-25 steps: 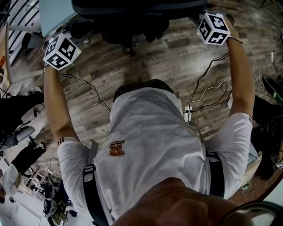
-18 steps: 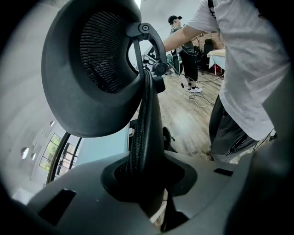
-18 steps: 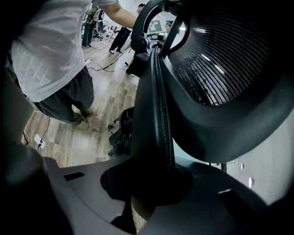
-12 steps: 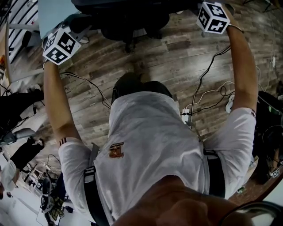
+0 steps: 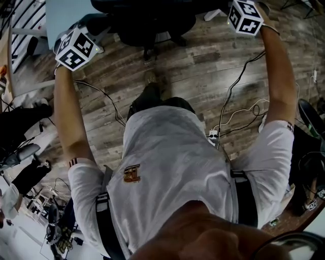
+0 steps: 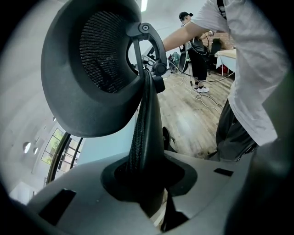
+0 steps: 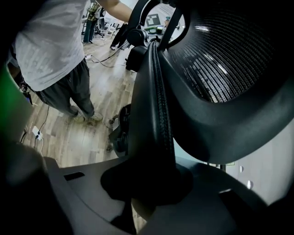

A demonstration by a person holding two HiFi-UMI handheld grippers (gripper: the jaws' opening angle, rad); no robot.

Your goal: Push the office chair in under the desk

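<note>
You are mid-push: with the left gripper (image 6: 148,183) and right gripper (image 7: 151,183) each clamped on the office chair (image 5: 150,23) backrest edge between its jaws, advance both evenly toward the desk (image 5: 63,15) ahead.

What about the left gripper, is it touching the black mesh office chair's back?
Touching. The left gripper view shows the left gripper clamped on the black mesh office chair's backrest edge, with no gap showing.

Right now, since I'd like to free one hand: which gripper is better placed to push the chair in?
Neither clearly. The left gripper and right gripper each clamp one side edge of the chair backrest, so one alone would likely swivel it. Use both.
</note>
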